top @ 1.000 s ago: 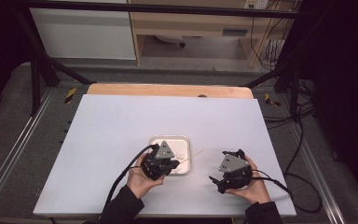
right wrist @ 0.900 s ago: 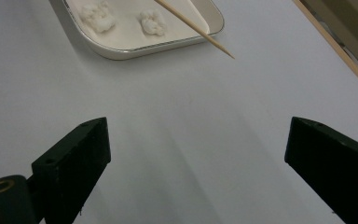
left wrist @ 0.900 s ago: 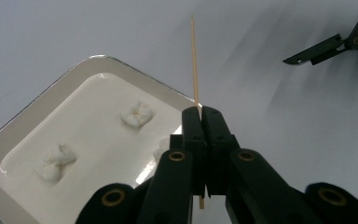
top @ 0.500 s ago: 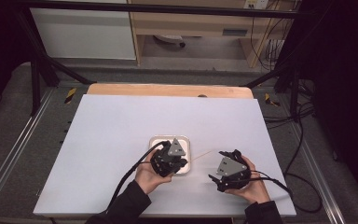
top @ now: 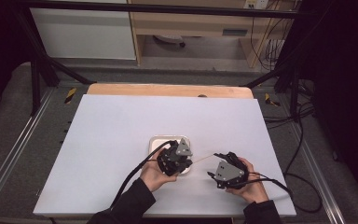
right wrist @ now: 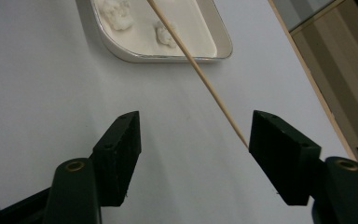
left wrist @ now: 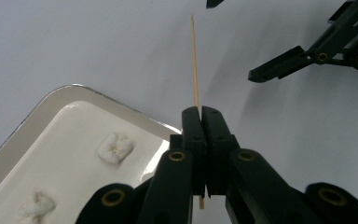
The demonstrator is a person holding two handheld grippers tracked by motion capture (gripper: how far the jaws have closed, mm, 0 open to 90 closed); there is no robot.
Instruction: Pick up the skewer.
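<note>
Left claw: the left claw [left wrist: 200,114] is clamping a thin wooden skewer [left wrist: 195,70] between its closed jaws; in the high view the left claw [top: 182,163] is sitting over the right part of the tray.
Right claw: the right claw [right wrist: 193,156] is standing parted, its jaws having just been closing in; the skewer tip is lying just inside the right-hand jaw, and the pads are not pressing on it.
Right claw from above: the right claw [top: 214,173] is resting low over the bench, just right of the tray, held in the person's right hand [top: 247,184].
Skewer: the skewer [right wrist: 196,70] is running as a straight slanted line from the left claw across bare bench toward the right claw; in the high view the skewer [top: 204,157] is bridging the gap between the two.
Tray: a white rounded-corner tray [left wrist: 37,116] is lying flat on the bench, below and beside the left claw.
Tray contents: two small white lumps [left wrist: 115,148] are sitting on the tray floor, apart from each other.
Bench: the white bench [top: 121,126] is carrying the tray near its front middle.
Left hand: the person's left hand [top: 153,173] is gripping the left claw from below, a black cable [top: 130,179] trailing back along the sleeve.
</note>
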